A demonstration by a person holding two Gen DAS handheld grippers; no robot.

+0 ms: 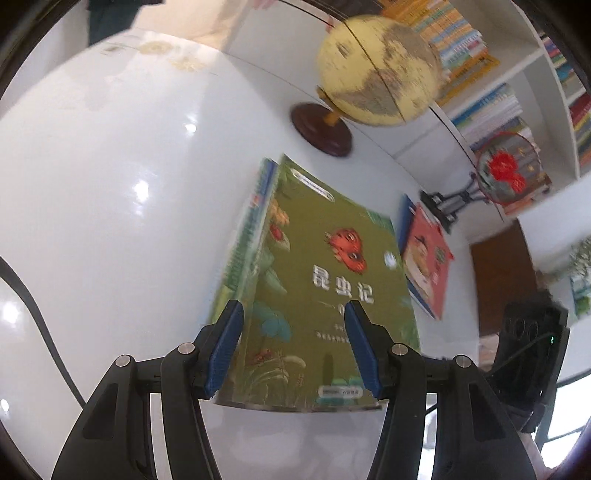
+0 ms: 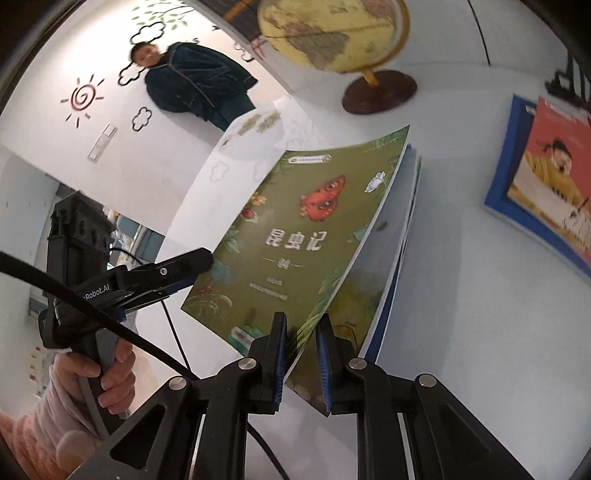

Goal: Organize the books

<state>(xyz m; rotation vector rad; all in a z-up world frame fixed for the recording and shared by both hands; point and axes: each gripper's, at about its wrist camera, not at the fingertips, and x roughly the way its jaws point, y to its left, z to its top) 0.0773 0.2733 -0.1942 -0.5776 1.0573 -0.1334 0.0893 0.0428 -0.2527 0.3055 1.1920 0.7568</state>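
A green book [image 1: 321, 266] [image 2: 288, 236] with a red insect on its cover lies on top of a blue-edged book [image 2: 402, 229] on the white table [image 1: 110, 184]. Its near right corner is lifted and curled. In the right wrist view my right gripper [image 2: 302, 315] has that thin corner between its blue pads, with a gap showing, so the jaws are open. My left gripper [image 1: 291, 306] [image 2: 192, 275] is open too. One finger sits beside the book's left edge and the other over the cover. A red-covered book [image 1: 424, 266] [image 2: 546, 177] lies apart on a blue one.
A yellow globe [image 1: 376, 70] [image 2: 332, 33] on a dark round base stands behind the books. White bookshelves [image 1: 517, 103] full of books line the back right, with a round red ornament [image 1: 506, 170] on a stand. A person [image 2: 199, 85] in a dark coat stands by the far wall.
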